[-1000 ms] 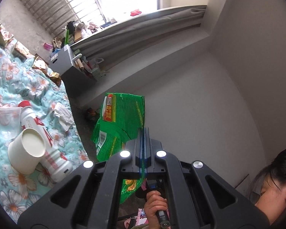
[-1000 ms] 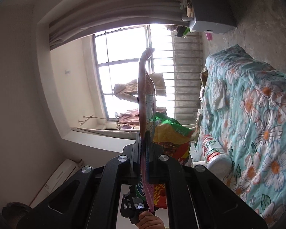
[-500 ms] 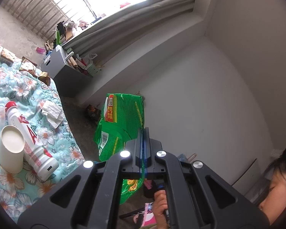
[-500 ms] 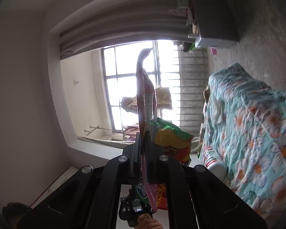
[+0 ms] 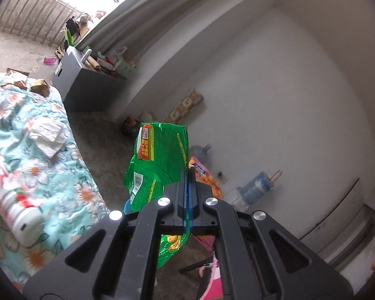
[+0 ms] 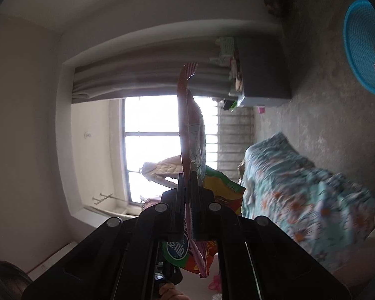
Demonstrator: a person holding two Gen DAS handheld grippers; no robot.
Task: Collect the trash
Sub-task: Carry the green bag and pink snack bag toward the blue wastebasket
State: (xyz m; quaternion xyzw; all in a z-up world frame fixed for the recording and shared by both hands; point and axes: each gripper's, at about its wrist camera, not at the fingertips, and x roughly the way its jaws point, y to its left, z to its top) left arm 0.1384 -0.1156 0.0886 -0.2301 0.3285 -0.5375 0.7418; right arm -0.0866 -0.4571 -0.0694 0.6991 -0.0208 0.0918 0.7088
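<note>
The green snack bag [image 5: 160, 160] sits dead centre of the left wrist view, pinched at its right edge by the left gripper [image 5: 188, 175], which is clamped tight on it. In the right wrist view the right gripper [image 6: 187, 177] is clenched on a red wrapper [image 6: 190, 125] that sticks straight up mid-frame (backlit by the window [image 6: 150, 145], so details are murky). A floral bedspread [image 5: 37, 150] fills the left side, and a blue basket [image 6: 362, 47] sits upper right.

glossy crinkled plastic green snack bag [image 5: 160, 155], shiny red foil wrapper [image 6: 190, 130], matt black plastic gripper arms; floral cotton bedsheet [image 5: 37, 150], rough concrete floor [image 5: 102, 135]
</note>
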